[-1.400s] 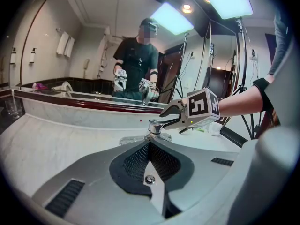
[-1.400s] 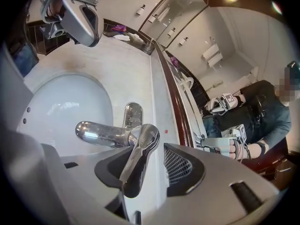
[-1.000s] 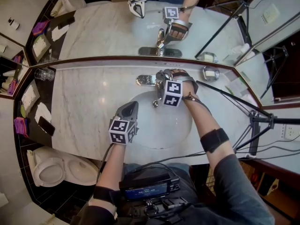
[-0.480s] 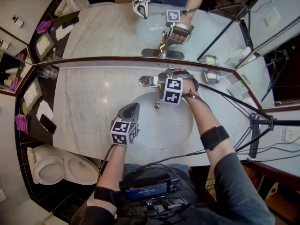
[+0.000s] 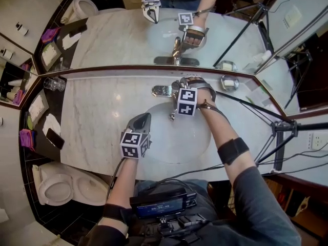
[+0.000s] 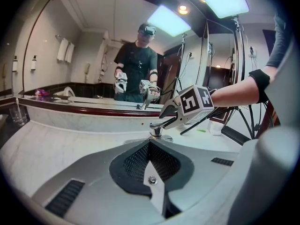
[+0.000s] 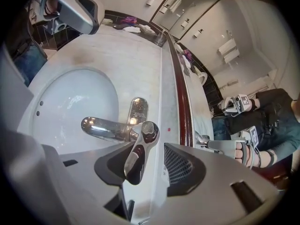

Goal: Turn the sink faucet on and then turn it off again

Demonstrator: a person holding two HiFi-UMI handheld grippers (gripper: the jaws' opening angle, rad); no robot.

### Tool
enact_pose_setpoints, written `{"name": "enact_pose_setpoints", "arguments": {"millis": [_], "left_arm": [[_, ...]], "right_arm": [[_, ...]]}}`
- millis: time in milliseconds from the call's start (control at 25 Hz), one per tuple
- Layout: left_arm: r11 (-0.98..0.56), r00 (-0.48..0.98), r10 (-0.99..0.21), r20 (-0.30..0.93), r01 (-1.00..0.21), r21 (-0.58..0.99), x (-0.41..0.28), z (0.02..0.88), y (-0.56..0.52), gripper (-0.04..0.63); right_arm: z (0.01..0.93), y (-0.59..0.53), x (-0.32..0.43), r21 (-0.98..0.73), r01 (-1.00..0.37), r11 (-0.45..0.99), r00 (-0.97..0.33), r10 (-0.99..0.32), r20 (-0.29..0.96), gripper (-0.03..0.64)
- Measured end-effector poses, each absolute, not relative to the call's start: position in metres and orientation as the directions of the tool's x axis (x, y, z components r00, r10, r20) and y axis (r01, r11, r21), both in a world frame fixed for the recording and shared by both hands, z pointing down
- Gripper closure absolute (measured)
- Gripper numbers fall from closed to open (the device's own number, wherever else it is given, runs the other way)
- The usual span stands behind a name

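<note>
Right gripper view: polished chrome faucet lever [image 7: 139, 151] between parted jaws

The right gripper [image 7: 145, 150] straddles the lever, one pad clear of it. The chrome spout [image 7: 101, 128] reaches over the white oval sink basin [image 7: 56, 102]. The left gripper [image 6: 149, 145], jaws closed on nothing, hovers above the basin's near rim in the pale marble counter [image 5: 97, 111]

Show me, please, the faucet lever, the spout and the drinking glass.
faucet lever [image 7: 138, 154]: right gripper view, middle of the handle.
spout [image 7: 101, 128]: right gripper view, top of the tube.
drinking glass [image 5: 53, 84]: head view, its side wall.
</note>
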State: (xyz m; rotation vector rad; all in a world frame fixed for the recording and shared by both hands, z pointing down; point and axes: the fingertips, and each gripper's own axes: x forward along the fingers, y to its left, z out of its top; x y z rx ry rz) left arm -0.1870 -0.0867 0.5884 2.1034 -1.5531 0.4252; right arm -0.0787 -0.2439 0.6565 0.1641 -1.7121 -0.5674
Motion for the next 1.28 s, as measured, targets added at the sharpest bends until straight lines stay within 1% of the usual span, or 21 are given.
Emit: {"name": "enact_pose_setpoints", "arguments": {"millis": [280,360,400,520,640,720,840,960,1040,1160,1280], "left_arm": [[-0.248,0.31,-0.805,0.505,-0.95,0.187,-0.189,0.579,-0.08,0.595],[-0.247,0.309,-0.81,0.499,-0.951,0.186,-0.19,0.576,-0.08,0.595],[-0.247,0.308,-0.811,0.497,-0.951,0.187,-0.189,0.575,-0.08,0.595],[-0.252,0.31,-0.817,0.487,-0.95,0.182,-0.186,0.569,-0.08,0.595],[-0.261,0.316,-0.821,0.475,-0.949,0.179,-0.183,0.563,-0.08,0.595],[-0.263,0.319,-0.823,0.47,-0.947,0.181,-0.181,0.56,-0.079,0.595],[-0.262,0.32,-0.83,0.458,-0.947,0.186,-0.179,0.555,-0.077,0.595],[-0.268,0.321,-0.833,0.451,-0.947,0.179,-0.176,0.552,-0.073,0.595],[-0.269,0.32,-0.835,0.449,-0.947,0.174,-0.176,0.551,-0.07,0.595],[-0.268,0.316,-0.839,0.444,-0.949,0.169,-0.179,0.549,-0.065,0.595],[-0.27,0.311,-0.842,0.44,-0.95,0.155,-0.18,0.548,-0.06,0.595]], "right_arm": [[0.626,-0.22,-0.068,0.484,0.119,0.867,-0.27,-0.441,0.856,0.405],[0.616,-0.213,-0.062,0.489,0.079,0.869,-0.291,-0.449,0.845,0.429],[0.612,-0.209,-0.058,0.494,0.05,0.868,-0.304,-0.458,0.835,0.457],[0.591,-0.201,-0.045,0.538,-0.07,0.84,-0.356,-0.525,0.773,0.538],[0.565,-0.194,-0.035,0.561,-0.229,0.795,-0.409,-0.602,0.686,0.577],[0.555,-0.186,-0.027,0.537,-0.339,0.772,-0.44,-0.635,0.635,0.595],[0.549,-0.173,-0.016,0.425,-0.511,0.747,-0.487,-0.66,0.573,0.596],[0.544,-0.158,-0.003,0.234,-0.67,0.704,-0.526,-0.673,0.519,0.595],[0.54,-0.148,0.007,0.088,-0.745,0.661,-0.545,-0.681,0.489,0.597],[0.55,-0.136,0.023,-0.112,-0.804,0.584,-0.564,-0.688,0.457,0.597],[0.558,-0.126,0.033,-0.219,-0.815,0.536,-0.572,-0.69,0.443,0.597]]}}
